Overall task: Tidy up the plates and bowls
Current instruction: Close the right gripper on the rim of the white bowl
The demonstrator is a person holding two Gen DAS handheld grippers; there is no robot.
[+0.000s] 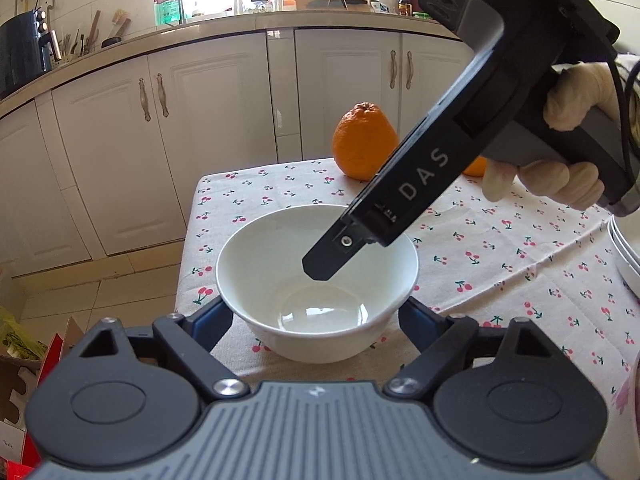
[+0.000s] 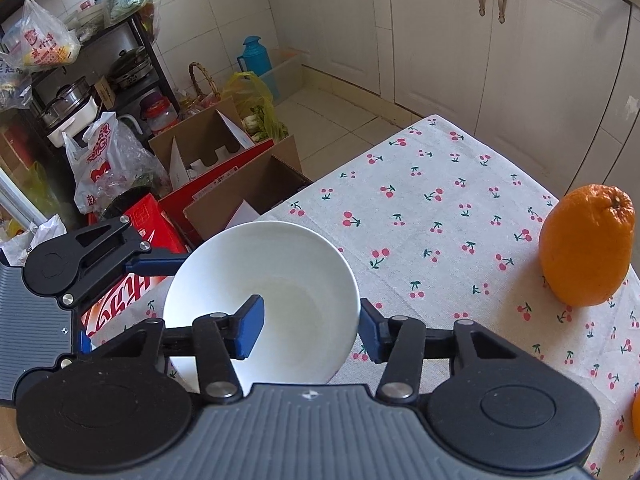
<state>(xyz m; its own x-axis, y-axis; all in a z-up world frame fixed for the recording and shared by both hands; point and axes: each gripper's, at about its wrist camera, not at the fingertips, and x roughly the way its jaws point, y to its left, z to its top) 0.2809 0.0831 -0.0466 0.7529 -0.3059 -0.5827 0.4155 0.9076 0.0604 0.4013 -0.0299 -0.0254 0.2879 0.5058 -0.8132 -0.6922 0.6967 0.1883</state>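
Sitting near the corner of the cherry-print tablecloth (image 2: 440, 208), the round white ceramic bowl (image 1: 316, 280) lies between the left gripper's (image 1: 316, 324) 2 blue fingers, which flank its sides; contact is unclear. The right gripper (image 2: 310, 328) straddles the bowl's rim, 1 finger inside, 1 outside, jaws narrow, grip uncertain. A large orange citrus fruit (image 2: 586, 244) stands well apart.
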